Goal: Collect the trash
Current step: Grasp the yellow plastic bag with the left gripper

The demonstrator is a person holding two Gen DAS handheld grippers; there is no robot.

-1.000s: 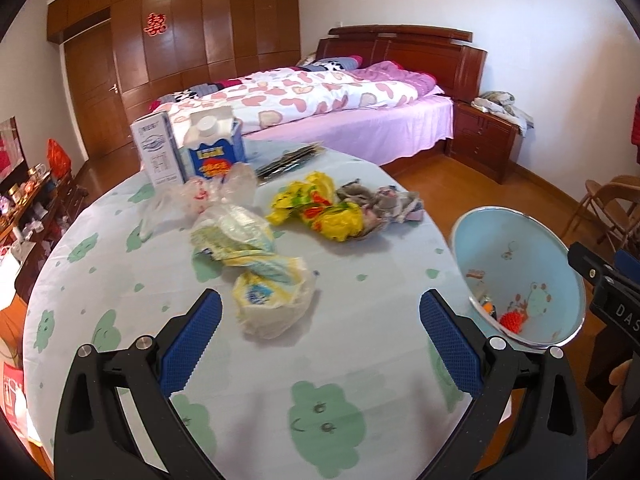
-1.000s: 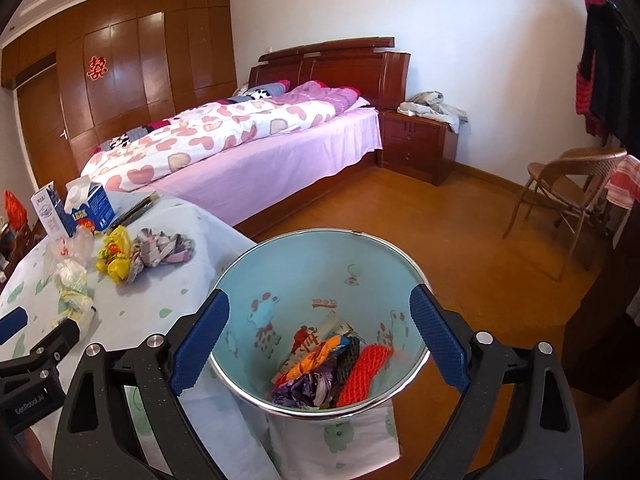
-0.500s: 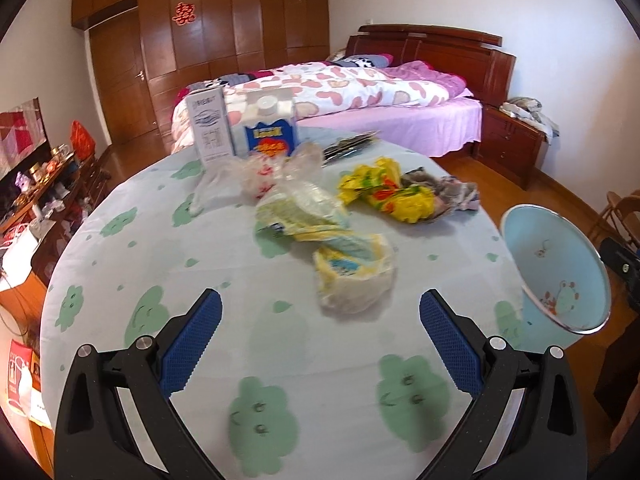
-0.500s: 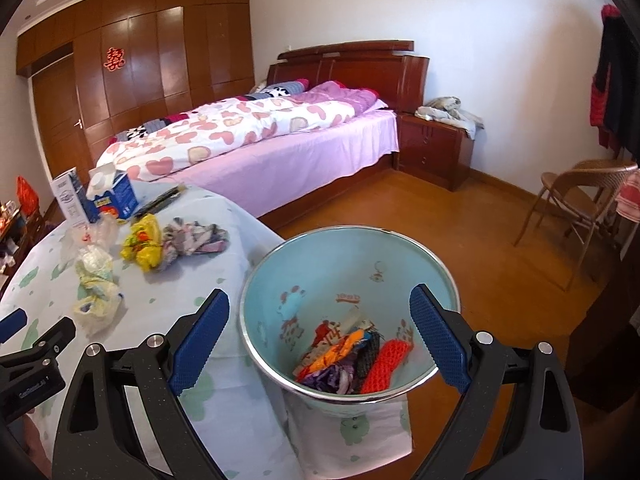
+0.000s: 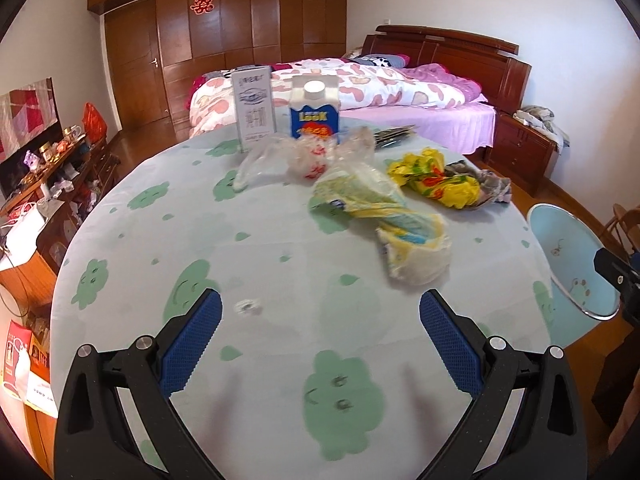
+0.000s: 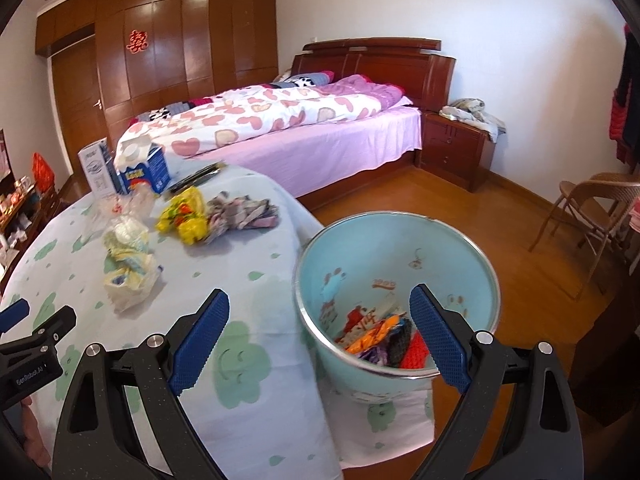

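On the round table [image 5: 192, 240] lie a pale yellow crumpled bag [image 5: 412, 248], a greenish bag [image 5: 360, 188], a clear plastic bag [image 5: 300, 156], a yellow wrapper [image 5: 436, 180] and a small white scrap [image 5: 248, 306]. My left gripper [image 5: 320, 320] hovers open over the cloth, short of the bags, with nothing in it. The light blue bin [image 6: 400, 256] stands at the table's right edge with colourful trash [image 6: 380, 340] inside. My right gripper [image 6: 318, 300] is open above the bin's near rim, empty. The same bin [image 5: 568, 248] shows at the right of the left wrist view.
A blue carton [image 5: 315, 116] and a white carton [image 5: 256, 112] stand upright at the table's far side, with a grey crumpled cloth [image 5: 492, 188] near the yellow wrapper. A bed [image 6: 304, 132], nightstand [image 6: 452, 152] and chair [image 6: 592, 216] lie beyond. A cluttered cabinet [image 5: 48, 184] is at left.
The left gripper has swung left, so bags and bin slid right in its view. The right gripper shifted left, bringing more table into view. Both stayed open.
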